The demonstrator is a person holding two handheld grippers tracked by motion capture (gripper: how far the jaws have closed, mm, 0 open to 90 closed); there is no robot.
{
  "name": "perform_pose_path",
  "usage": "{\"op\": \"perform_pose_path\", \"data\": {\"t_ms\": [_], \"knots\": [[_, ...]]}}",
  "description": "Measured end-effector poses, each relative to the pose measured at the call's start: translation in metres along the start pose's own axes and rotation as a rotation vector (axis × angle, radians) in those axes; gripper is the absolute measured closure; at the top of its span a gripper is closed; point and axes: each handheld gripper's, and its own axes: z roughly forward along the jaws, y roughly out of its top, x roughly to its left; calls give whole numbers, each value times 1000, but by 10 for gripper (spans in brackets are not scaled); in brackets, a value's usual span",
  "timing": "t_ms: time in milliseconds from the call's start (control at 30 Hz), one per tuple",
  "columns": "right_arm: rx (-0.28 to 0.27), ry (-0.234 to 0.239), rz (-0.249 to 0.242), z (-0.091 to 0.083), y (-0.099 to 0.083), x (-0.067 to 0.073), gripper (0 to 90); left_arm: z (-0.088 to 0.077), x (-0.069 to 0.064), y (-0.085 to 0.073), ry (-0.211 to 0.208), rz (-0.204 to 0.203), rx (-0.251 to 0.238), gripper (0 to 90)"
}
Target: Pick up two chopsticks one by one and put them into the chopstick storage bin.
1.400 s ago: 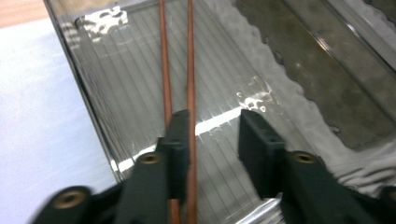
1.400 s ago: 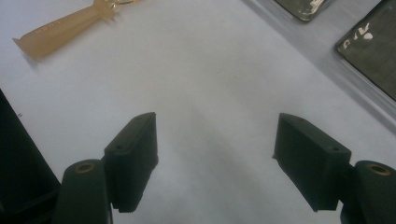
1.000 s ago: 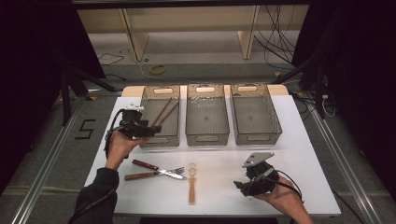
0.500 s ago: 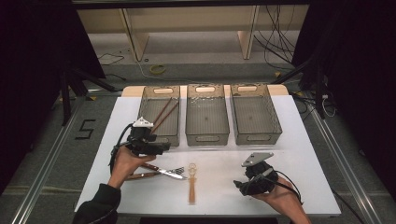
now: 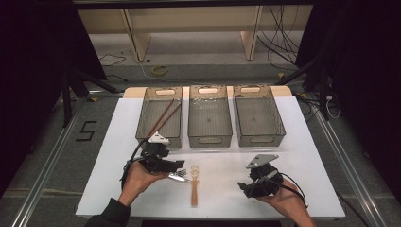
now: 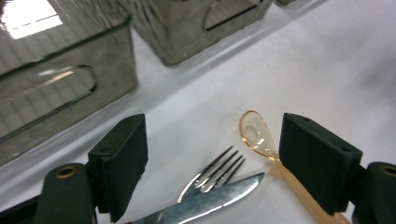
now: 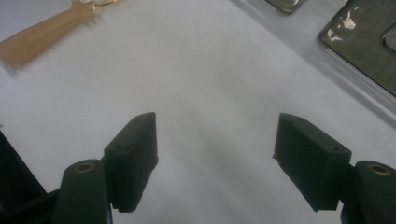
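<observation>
A: Where is the left gripper (image 5: 178, 165) right now?

B: Low over the white table (image 5: 312, 156), near its front edge and left of the middle. Its jaws have just been opening and stand wide, gripping nothing. In the left gripper view the fork (image 6: 215, 170) and the knife (image 6: 212, 200) lie between them on the table, the knife blade crossing over the fork's neck.

A: And the other hand?

B: The right gripper (image 5: 246, 187) rests toward the front right of the table, jaws spread and empty over bare white surface.

A: How would that cutlery handle?

B: Judging by the shine, both pieces are metal: stiff, slim and probably slick, lying flat with little to get under. With the blade overlapping the fork, a pinch at the crossing could catch both. I'd take one piece across its narrow width, away from the overlap, toward the handle.

A: And the amber thing beside them?

B: A translucent plastic spoon (image 5: 194, 184), just right of the fork, handle pointing to the front edge. It looks light and may skid if nudged.

A: Where might they go?

B: Three clear bins sit along the back; the left bin (image 5: 161, 137) already holds chopsticks (image 5: 165, 117).
</observation>
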Motion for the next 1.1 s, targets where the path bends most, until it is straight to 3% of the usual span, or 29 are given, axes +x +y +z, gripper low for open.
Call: {"op": "perform_pose_path", "data": {"t_ms": [433,1100], "knots": [[5,2,2,1,-1,0,307,16,-27,-8,-41,54,55,243],[1,5,14,0,-4,-4,307,31,-45,-9,-65,98,115,260]]}}
